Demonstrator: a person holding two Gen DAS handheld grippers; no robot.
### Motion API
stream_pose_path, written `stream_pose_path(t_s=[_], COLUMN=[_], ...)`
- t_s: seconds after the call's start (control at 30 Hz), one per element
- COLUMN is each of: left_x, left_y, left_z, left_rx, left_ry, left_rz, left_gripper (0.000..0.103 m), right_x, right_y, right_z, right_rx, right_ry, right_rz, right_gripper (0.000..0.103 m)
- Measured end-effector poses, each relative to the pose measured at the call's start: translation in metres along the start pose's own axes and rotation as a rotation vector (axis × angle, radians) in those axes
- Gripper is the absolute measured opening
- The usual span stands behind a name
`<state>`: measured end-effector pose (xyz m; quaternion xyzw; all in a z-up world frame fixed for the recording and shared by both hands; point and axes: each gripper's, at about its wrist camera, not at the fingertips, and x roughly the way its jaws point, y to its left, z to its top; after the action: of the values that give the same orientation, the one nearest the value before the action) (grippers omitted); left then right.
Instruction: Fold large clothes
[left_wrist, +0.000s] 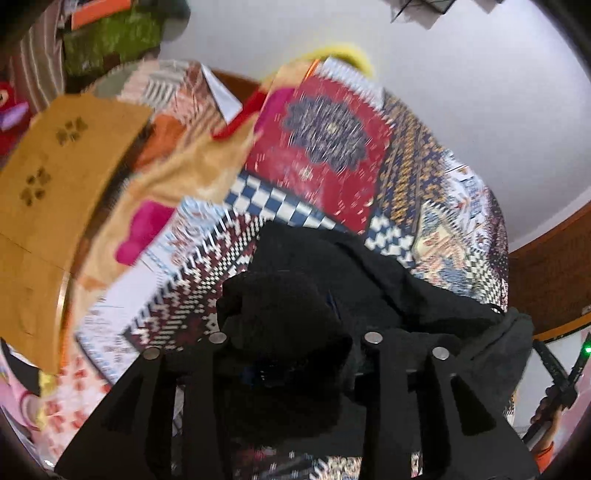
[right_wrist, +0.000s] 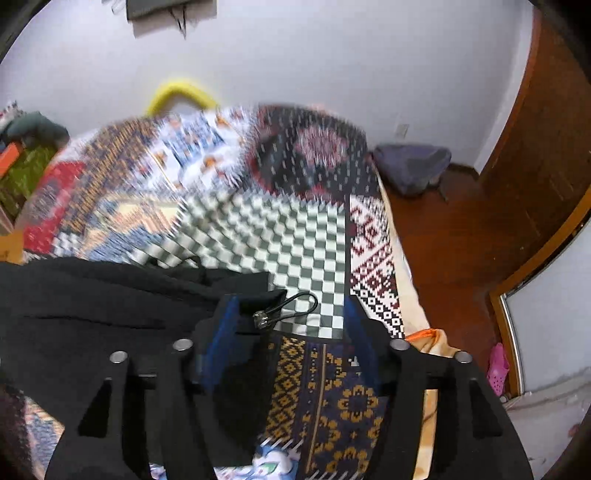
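One yellow hoop (right_wrist: 181, 92) behind quilt (right_wrist: 303, 251)

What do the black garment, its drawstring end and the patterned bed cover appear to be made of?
Black garment: soft matte fabric, probably fleece or thick cotton; it bunches and shows no shine.
Drawstring: thin elastic-looking cord loop with a glinting stopper, metal or plastic.
Bed cover: printed flat cloth, likely cotton, with patchwork patterns.

1. A garment (right_wrist: 110, 306) lies on the bed (right_wrist: 303, 243), toward its left part in the right wrist view.
2. Its cord loop (right_wrist: 295, 306) rests on the bed at the garment's right edge.
3. A bag (right_wrist: 413, 166) sits on the floor (right_wrist: 461, 229) beyond the bed's far right corner.
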<state>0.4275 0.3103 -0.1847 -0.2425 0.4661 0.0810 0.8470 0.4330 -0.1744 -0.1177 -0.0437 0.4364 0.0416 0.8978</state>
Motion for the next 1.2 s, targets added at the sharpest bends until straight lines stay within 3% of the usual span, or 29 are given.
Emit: stream_pose_path(t_s=[0.17,0.27,0.47,0.6,0.7,0.9,1.2], left_x=[-0.047,-0.06,-0.068,-0.073,-0.082,-0.09,-0.017], left_y=[-0.017,-0.019,-0.014,-0.006,-0.007,-0.033,-0.115], left_z=[-0.003,-0.006,-0.013,-0.016,-0.017,-0.033,-0.077], left_rx=[0.049,0.045,0.023,0.014,0.06,0.231,0.422], left_ry=[-0.031,-0.026,-0.002,-0.023,-0.061,-0.129,-0.078], left_rz=[0.003,-0.008,-0.041,-0.028,0.017,0.071,0.005], left_gripper=[0.045,0.049,0.054,0.062,0.065,0.073,0.076], right_x=[-0.049,-0.068,-0.058,-0.02,0.01,0.031,0.034], right_y=[0.028,0.055,0.115,0.16,0.17,0.163,0.159], right_z=[-0.005,-0.014,-0.034,-0.048,-0.052,-0.044,-0.052], right_rx=[-0.042,-0.084,-0.181,-0.287,-0.273,-0.206,-0.236], right_ry=[-0.074,-0.106,-0.031,0.066,0.111,0.09,0.046], right_rz=[0.08,0.155,0.285,0.254,0.216,0.196,0.211], right_gripper=[0.058,0.07,0.072,0.072,0.073,0.08,0.089])
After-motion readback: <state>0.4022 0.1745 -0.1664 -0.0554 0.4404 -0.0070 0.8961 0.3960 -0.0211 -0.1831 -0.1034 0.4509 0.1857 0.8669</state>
